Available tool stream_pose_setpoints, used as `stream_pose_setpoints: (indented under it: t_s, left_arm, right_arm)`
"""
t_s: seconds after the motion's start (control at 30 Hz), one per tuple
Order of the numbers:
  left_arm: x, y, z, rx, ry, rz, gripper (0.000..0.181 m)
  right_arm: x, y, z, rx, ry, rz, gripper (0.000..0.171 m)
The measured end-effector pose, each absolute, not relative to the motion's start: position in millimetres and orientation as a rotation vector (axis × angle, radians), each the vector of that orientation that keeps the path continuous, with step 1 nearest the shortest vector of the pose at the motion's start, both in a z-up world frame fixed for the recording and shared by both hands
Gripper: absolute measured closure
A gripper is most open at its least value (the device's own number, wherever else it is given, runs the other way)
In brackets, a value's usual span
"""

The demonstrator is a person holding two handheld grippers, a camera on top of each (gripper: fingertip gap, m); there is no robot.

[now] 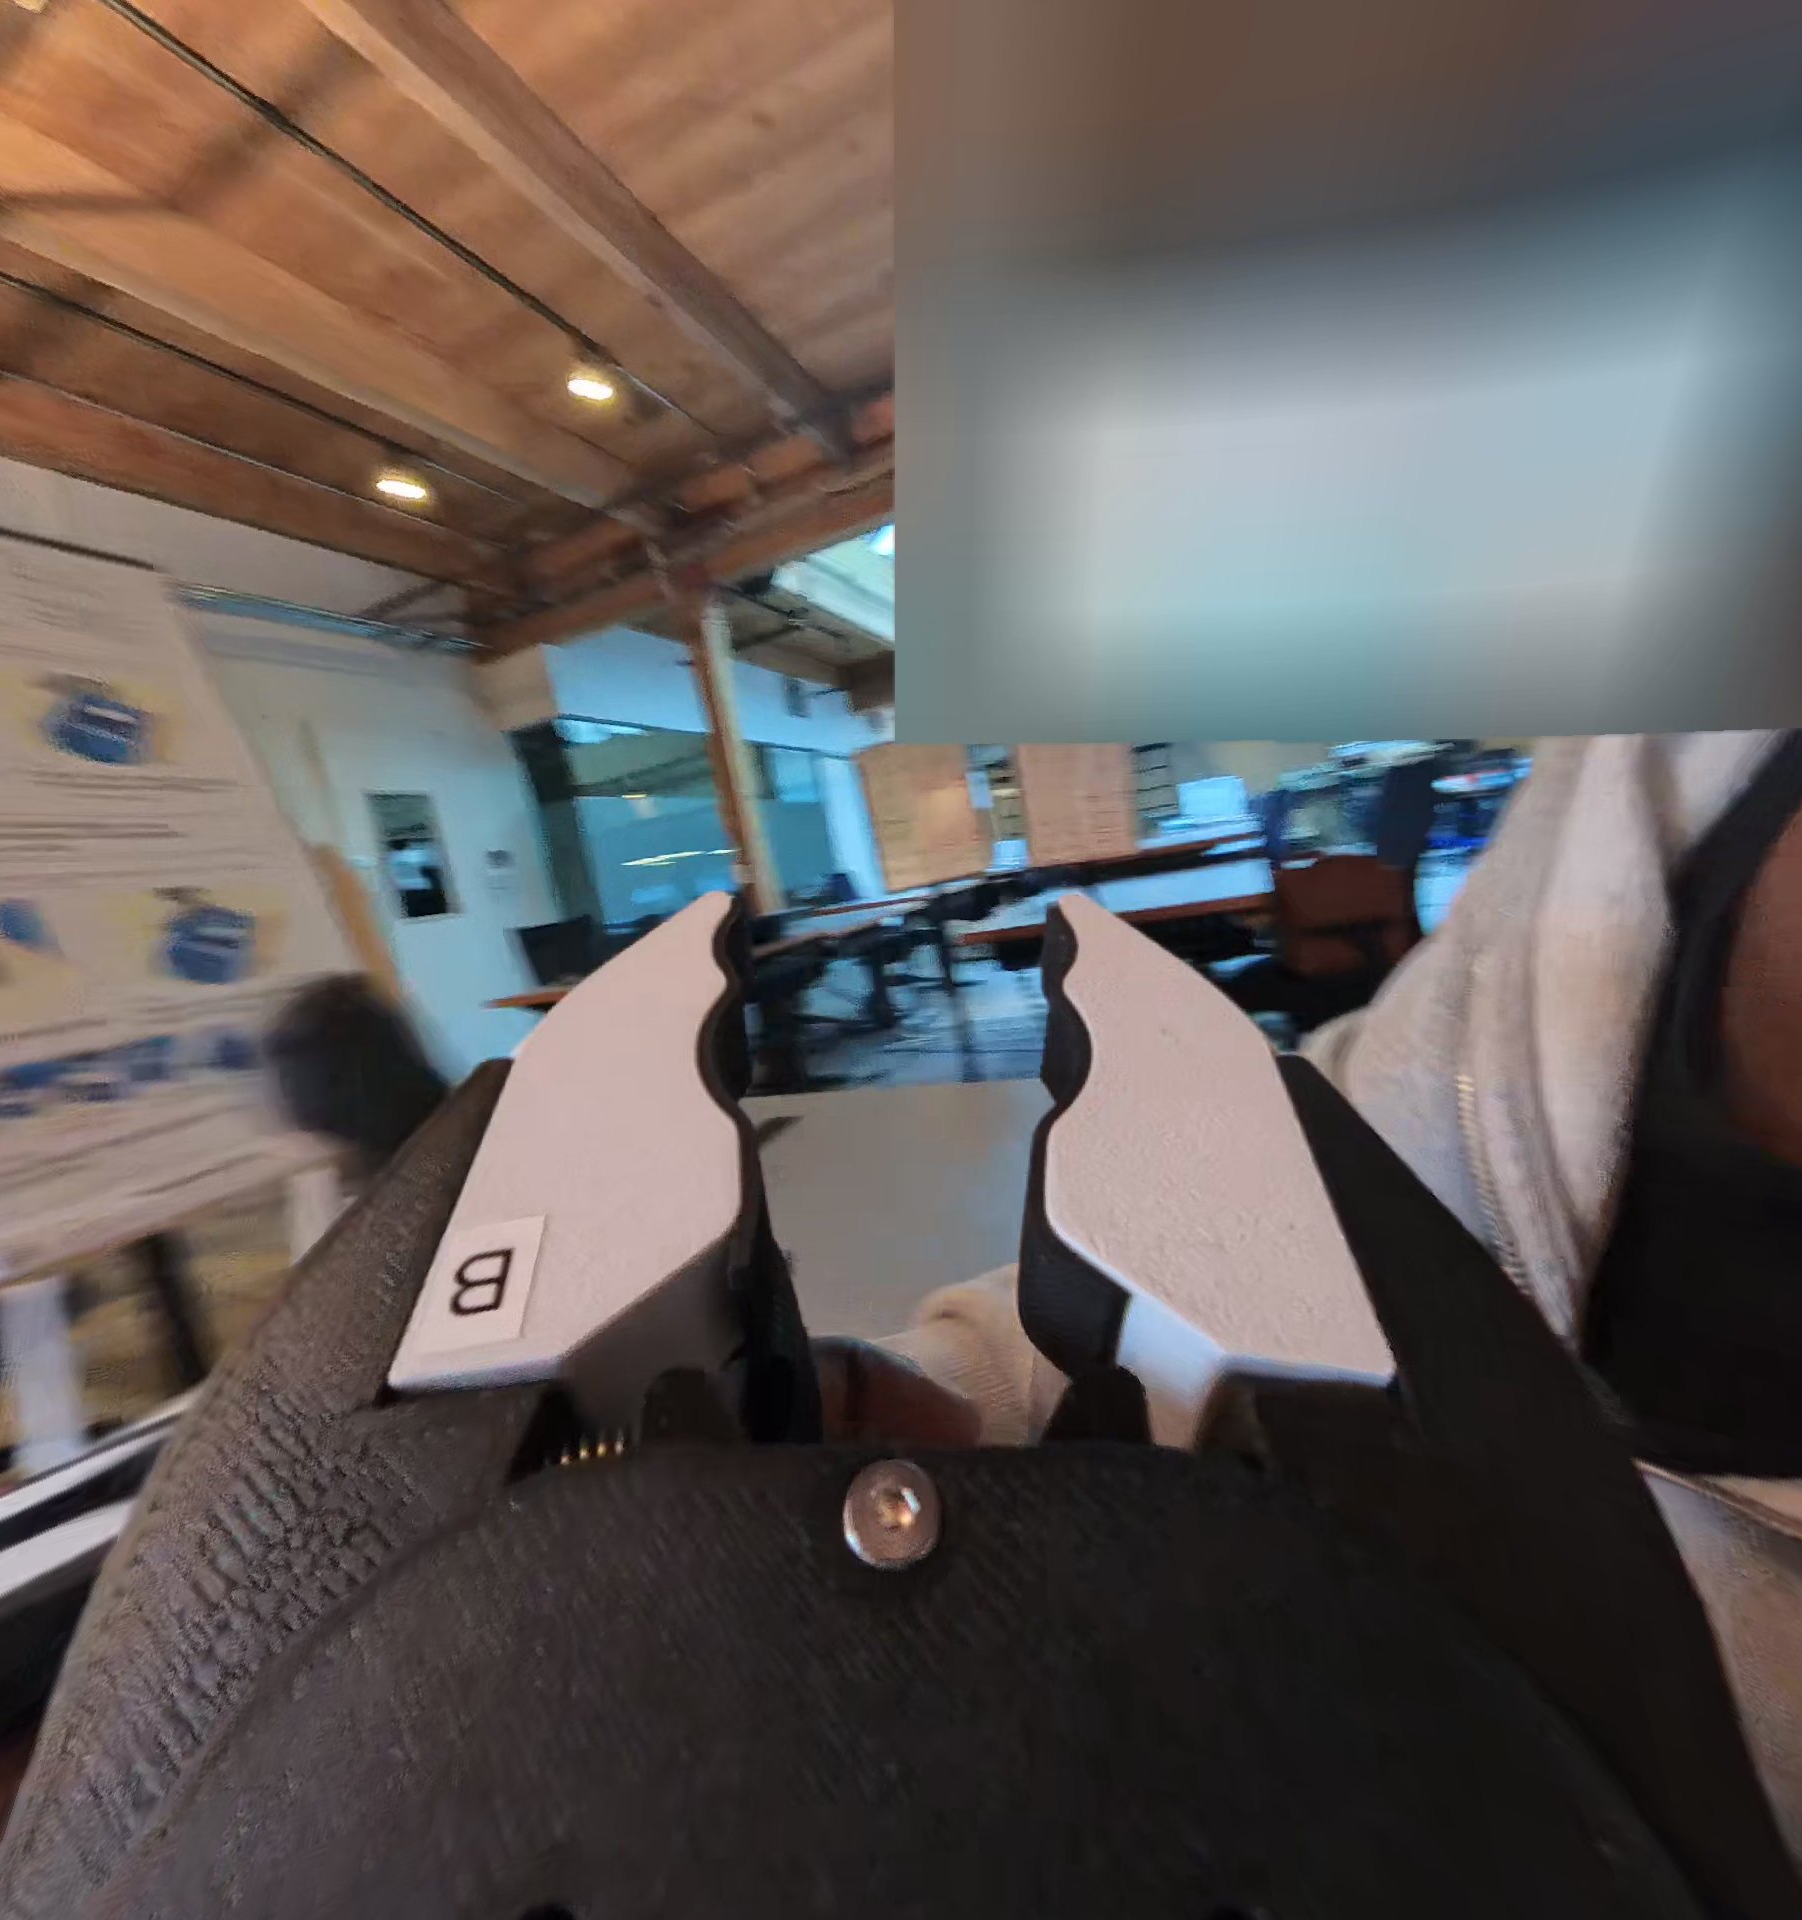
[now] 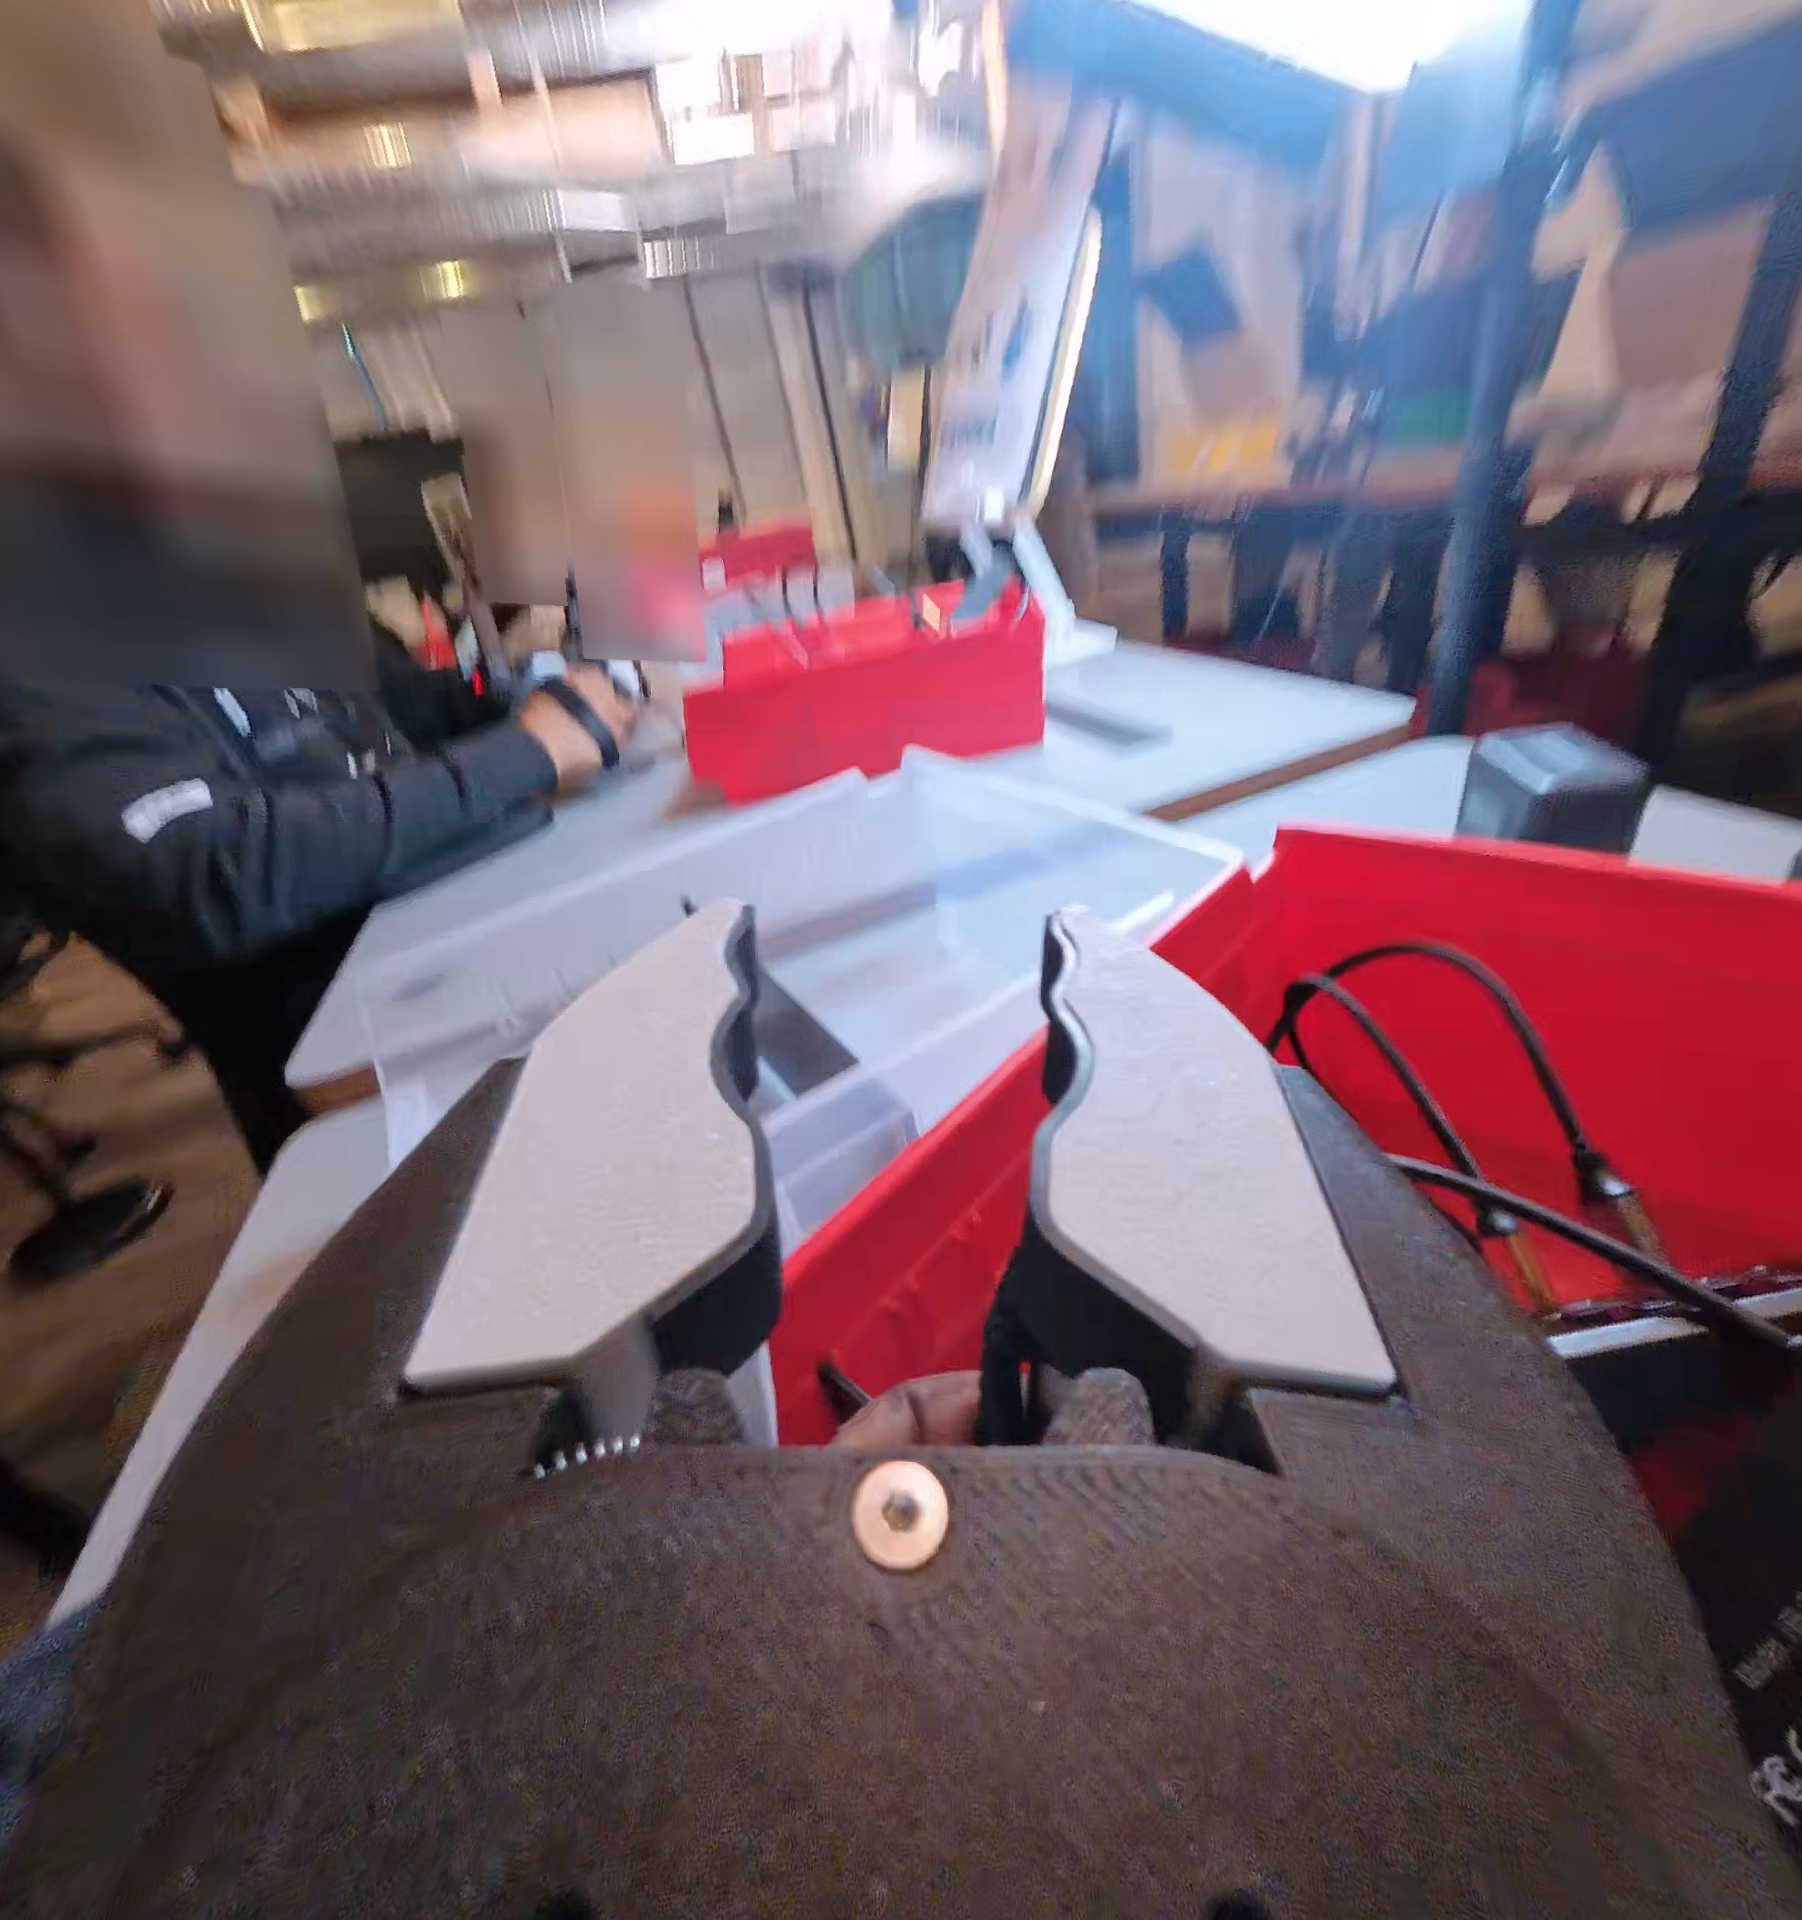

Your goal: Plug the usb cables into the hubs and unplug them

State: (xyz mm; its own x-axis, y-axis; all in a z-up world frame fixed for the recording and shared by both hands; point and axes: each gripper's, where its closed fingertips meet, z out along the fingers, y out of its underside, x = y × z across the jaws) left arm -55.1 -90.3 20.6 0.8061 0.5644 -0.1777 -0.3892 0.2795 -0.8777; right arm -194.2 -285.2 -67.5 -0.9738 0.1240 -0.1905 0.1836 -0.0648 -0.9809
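Observation:
My left gripper (image 1: pixel 892 925) is open and empty, raised and tilted up toward the room and the wooden ceiling; no cable or hub shows in the left wrist view. My right gripper (image 2: pixel 897 935) is open and empty, above the left wall of a red bin (image 2: pixel 1603 997). Black USB cables (image 2: pixel 1437 1049) loop up inside the red bin at the right, their plugs (image 2: pixel 1629 1210) pointing down toward a strip (image 2: pixel 1707 1288) at the bin's floor. The view is blurred, so I cannot tell whether the plugs are seated.
A clear plastic bin (image 2: pixel 876 883) stands just past the right gripper, left of the red bin. A second red bin (image 2: pixel 866 696) stands farther back on the white table (image 2: pixel 1240 717). A person in a dark jacket (image 2: pixel 253 821) works at the left. A person's grey top (image 1: pixel 1499 1039) fills the right of the left wrist view. The left gripper's tips are roughly 25 centimetres from the right gripper's.

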Motion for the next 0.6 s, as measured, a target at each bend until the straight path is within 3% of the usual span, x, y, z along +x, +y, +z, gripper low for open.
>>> stream_pose_setpoints:
  t_s: [0.17,0.3,0.43,0.6]
  left_arm:
    - [-51.3,-289.0,44.9,-1.141,-0.735,1.377,0.109]
    - [-24.2,-429.5,-11.9,-1.159,-1.210,1.571,0.087]
    - [-19.3,-471.9,-84.8,-1.105,-1.409,1.337,0.084]
    - [-37.1,-477.5,-126.7,-1.031,-1.431,1.201,0.085]
  right_arm:
    - [-135.4,-257.6,-38.4,0.294,1.897,-2.550,0.089]
    - [-71.6,-266.6,-72.1,0.241,2.000,-2.458,0.073]
    - [-57.1,-284.4,-131.0,0.441,2.258,-2.217,0.068]
    - [-64.7,-298.5,-148.9,0.514,2.420,-2.029,0.079]
